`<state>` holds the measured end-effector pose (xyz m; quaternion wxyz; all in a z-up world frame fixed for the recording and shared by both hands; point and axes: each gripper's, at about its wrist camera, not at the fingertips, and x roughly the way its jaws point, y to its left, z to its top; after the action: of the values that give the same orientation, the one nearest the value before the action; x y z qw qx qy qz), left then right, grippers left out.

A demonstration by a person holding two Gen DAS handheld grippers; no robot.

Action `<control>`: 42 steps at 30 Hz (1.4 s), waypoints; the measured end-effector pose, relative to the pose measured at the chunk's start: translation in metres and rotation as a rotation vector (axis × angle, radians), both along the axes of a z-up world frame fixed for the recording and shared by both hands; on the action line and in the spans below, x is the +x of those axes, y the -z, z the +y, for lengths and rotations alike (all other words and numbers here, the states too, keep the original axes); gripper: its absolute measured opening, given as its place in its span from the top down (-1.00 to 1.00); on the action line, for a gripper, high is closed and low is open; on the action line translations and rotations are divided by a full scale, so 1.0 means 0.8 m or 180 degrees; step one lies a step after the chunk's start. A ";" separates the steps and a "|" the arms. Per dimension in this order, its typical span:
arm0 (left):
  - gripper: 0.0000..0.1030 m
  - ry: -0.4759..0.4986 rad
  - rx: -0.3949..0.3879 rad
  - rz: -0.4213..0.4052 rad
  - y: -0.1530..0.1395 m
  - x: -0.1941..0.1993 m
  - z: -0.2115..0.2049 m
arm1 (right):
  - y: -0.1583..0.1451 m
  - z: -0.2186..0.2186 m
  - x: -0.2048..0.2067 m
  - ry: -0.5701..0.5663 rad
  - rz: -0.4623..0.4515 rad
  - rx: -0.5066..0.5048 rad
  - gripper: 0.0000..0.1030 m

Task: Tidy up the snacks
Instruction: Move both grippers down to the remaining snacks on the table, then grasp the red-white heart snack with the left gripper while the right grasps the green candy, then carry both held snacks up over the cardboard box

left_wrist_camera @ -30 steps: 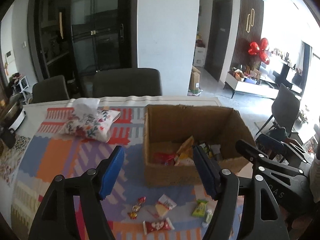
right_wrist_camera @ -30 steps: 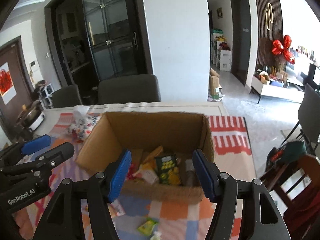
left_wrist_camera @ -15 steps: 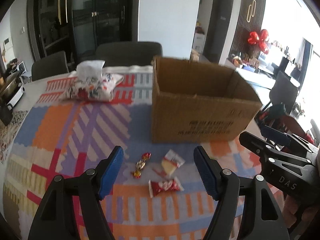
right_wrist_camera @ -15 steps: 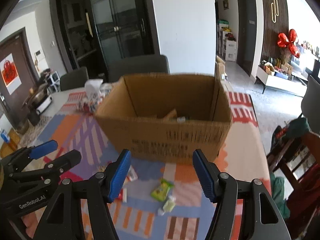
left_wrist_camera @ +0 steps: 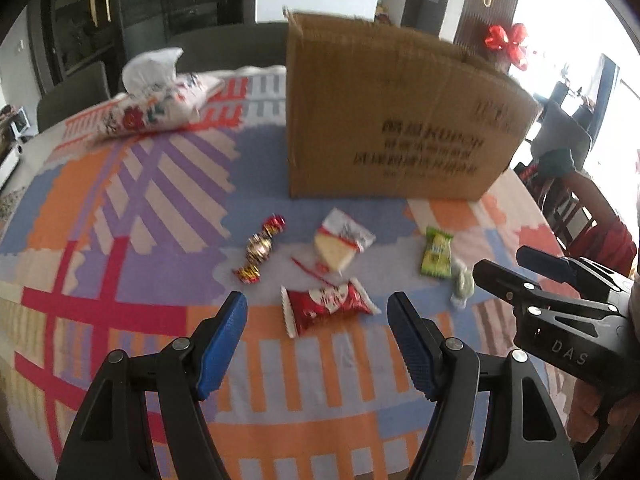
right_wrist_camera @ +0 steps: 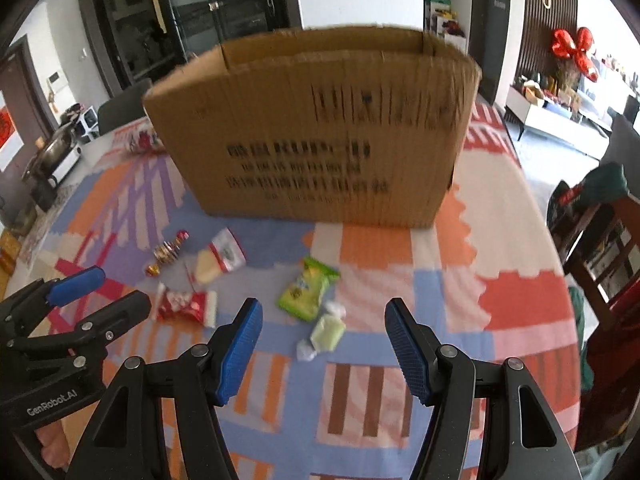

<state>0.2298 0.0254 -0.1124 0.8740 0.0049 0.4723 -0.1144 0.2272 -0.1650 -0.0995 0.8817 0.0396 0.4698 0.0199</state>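
Hovering with jaws spread wide and empty, the left gripper (left_wrist_camera: 317, 308) frames a red snack packet (left_wrist_camera: 326, 305) lying between its fingertips on the patterned tablecloth (left_wrist_camera: 120, 208), while the right gripper (right_wrist_camera: 323, 314), equally agape, sits just above a pale green candy (right_wrist_camera: 326, 334). From that candy, a green snack bag (right_wrist_camera: 306, 289) lies at eleven o'clock, a white cheese-wedge packet (left_wrist_camera: 340, 244) and gold-red twisted candy (left_wrist_camera: 260, 249) lie farther left, and the cardboard box (right_wrist_camera: 320, 132) stands at twelve o'clock, with a floral tissue pouch (left_wrist_camera: 156, 98) beyond.

"DAS" on right tongs (left_wrist_camera: 532, 272), "GenRobot.AI" on left tongs (right_wrist_camera: 102, 292), box (right_wrist_camera: 312, 128) print unreadable
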 end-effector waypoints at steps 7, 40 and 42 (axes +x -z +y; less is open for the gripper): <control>-0.39 0.0002 0.0062 0.0118 0.030 0.013 -0.007 | 0.030 -0.004 0.000 0.0019 0.0137 -0.0006 -0.25; 0.18 -0.0040 -0.0230 0.0033 0.019 0.007 -0.014 | 0.036 -0.004 0.004 0.0016 0.0157 0.0175 0.56; 0.18 -0.0041 -0.0243 -0.0014 0.012 0.003 -0.013 | 0.030 -0.005 0.000 0.0003 0.0118 0.0192 0.56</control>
<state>0.2318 0.0151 -0.1221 0.8753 -0.0313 0.4657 -0.1267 0.2270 -0.1687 -0.1232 0.8712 0.0668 0.4852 0.0330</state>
